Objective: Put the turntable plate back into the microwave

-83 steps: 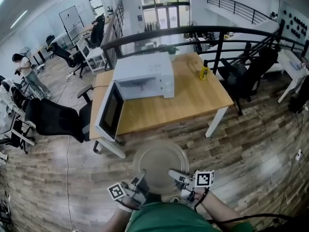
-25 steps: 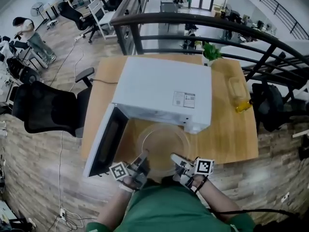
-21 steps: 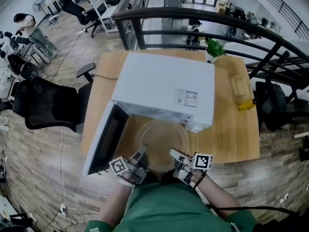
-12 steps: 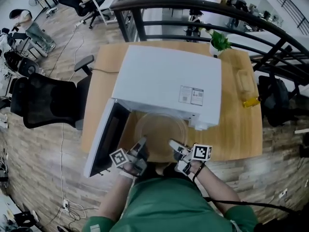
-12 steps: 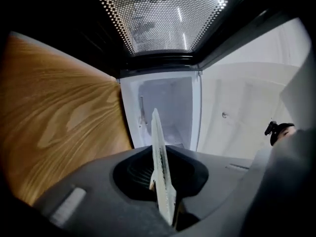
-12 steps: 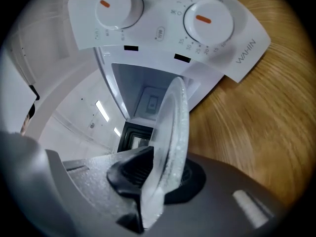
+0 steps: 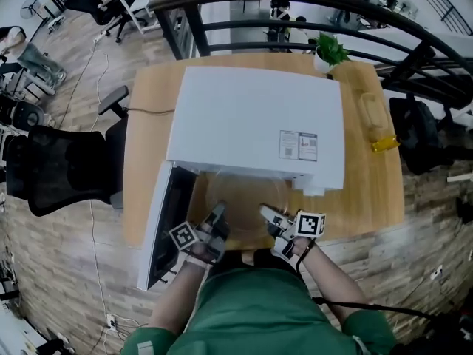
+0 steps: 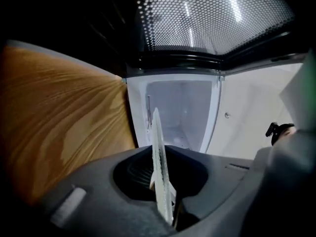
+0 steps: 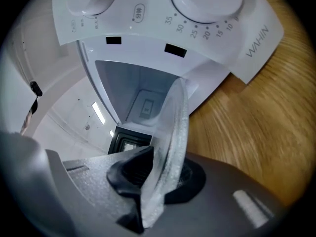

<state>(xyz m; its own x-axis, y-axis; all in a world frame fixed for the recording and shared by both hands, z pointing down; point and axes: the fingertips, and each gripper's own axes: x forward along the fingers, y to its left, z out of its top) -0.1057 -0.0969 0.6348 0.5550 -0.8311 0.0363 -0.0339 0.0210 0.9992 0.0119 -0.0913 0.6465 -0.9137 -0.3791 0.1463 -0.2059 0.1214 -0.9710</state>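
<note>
The clear glass turntable plate (image 7: 244,198) is held level in front of the white microwave (image 7: 255,124), its far edge hidden under the oven's top. My left gripper (image 7: 218,214) is shut on the plate's near-left rim and my right gripper (image 7: 266,214) on its near-right rim. In the left gripper view the plate (image 8: 157,152) stands edge-on between the jaws, facing the lit cavity (image 8: 180,112). In the right gripper view the plate's rim (image 9: 174,127) is pinched in the jaws, below the control panel (image 9: 207,14). The door (image 7: 164,224) hangs open to the left.
The microwave stands on a wooden table (image 7: 140,161). A potted plant (image 7: 330,50) and a yellow bottle (image 7: 384,145) are at the table's right side. A black chair (image 7: 52,168) is to the left and a black railing (image 7: 295,32) runs behind.
Both grippers carried the plate forward and lower, from out in front of the table to the microwave's opening. The plate's far part now lies out of sight under the oven's top.
</note>
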